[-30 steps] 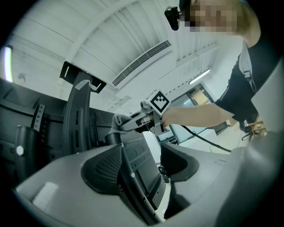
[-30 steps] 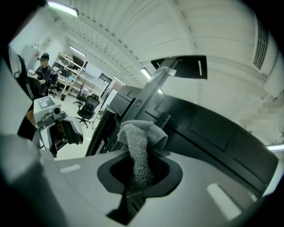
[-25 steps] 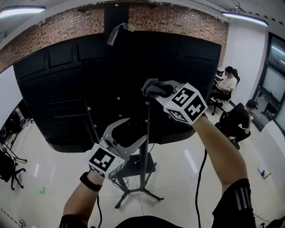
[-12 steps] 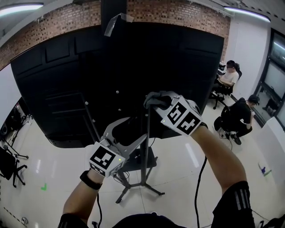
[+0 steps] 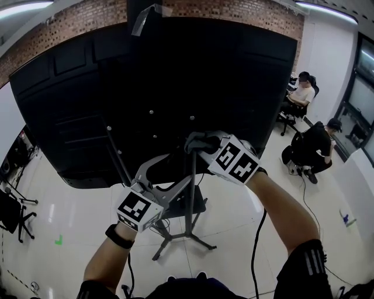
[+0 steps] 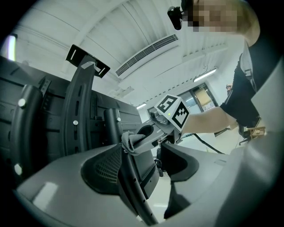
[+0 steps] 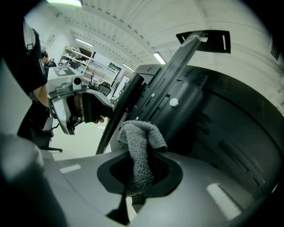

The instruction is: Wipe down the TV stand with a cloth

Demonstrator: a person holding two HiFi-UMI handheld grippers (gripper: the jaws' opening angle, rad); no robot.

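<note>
Right gripper [image 5: 205, 143] jaws clamped on the grey cloth [image 7: 139, 153]; the cloth sticks out past the jaw tips and presses on the top of the stand pole [image 5: 190, 201]. Left gripper [image 5: 175, 170] jaws apart, with the pole running between them lower down.

I'm working under even, bright overhead light. Ceiling strips [image 5: 23, 6] glow at the head view's top corners, and the glossy floor [image 5: 76, 216] throws back pale streaks of glare. The black TV back [image 5: 175, 82] swallows detail and reads as nearly flat dark. Fisheye distortion bends straight lines near the edges. Both gripper views are ringed by black vignetting under a washed-out white ceiling [image 6: 133, 31]. The closest foreground is soft, though the cloth [image 7: 141, 146] weave reads sharp.
</note>
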